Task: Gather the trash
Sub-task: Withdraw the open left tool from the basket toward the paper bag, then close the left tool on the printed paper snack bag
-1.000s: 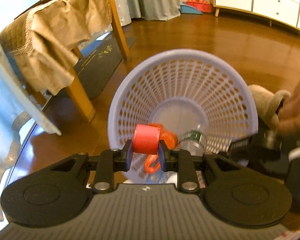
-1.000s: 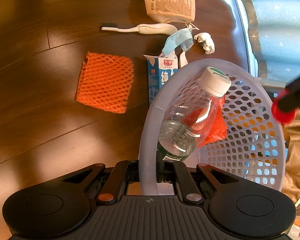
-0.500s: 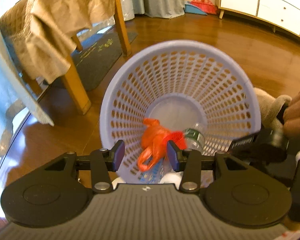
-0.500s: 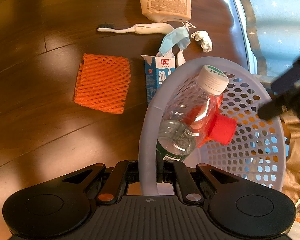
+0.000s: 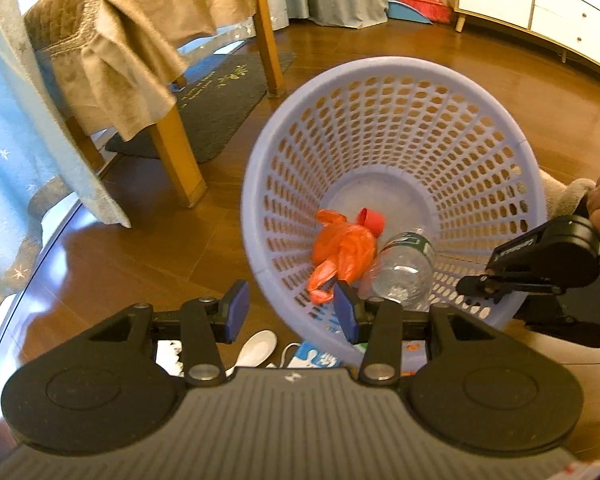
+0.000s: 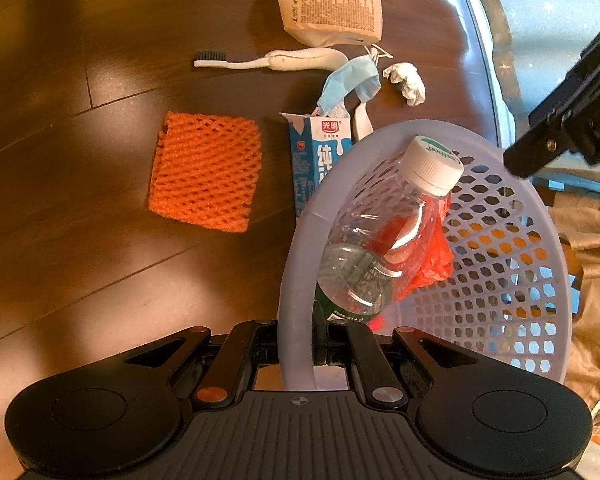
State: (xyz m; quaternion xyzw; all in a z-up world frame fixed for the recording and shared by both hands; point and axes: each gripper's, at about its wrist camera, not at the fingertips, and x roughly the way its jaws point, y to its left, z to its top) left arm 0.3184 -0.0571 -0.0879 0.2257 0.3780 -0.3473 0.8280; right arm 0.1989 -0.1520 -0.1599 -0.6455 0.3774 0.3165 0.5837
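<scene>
Two grippers are mine here, and between them hangs the biggest thing in view: a lilac perforated basket (image 5: 452, 128), tipped on its side so its mouth faces my left camera. My right gripper (image 6: 318, 346) is pinching its rim (image 6: 296, 280), fingers pressed against the plastic on either side. My left gripper (image 5: 292, 312) is spread wide with nothing between its blue pads (image 5: 236, 312), sitting just in front of the basket's lower edge.

Under everything is the dark wood bench (image 6: 80, 240), with a chair draped in a tan quilted cover (image 5: 120, 48) beyond it.

Inside the basket lies a clear plastic bottle (image 6: 384, 232) with a white cap, its neck pointing toward the rim in my right view. Touching it is a crumpled orange plastic bag (image 5: 344, 248), and just behind that a small red cap (image 5: 374, 219) near the basket's bottom.

On the bench outside the basket: a brown paper packet (image 6: 332, 0) at the far edge, an orange foam net sleeve (image 6: 206, 170) lying flat and well apart from the basket, a blue-and-white milk carton (image 6: 314, 160) partly hidden behind the rim, a white toothbrush (image 6: 276, 60) with dark bristles, a blue face mask (image 6: 352, 82) draped beside the carton, and a crumpled white tissue (image 6: 406, 80) near the mask.
</scene>
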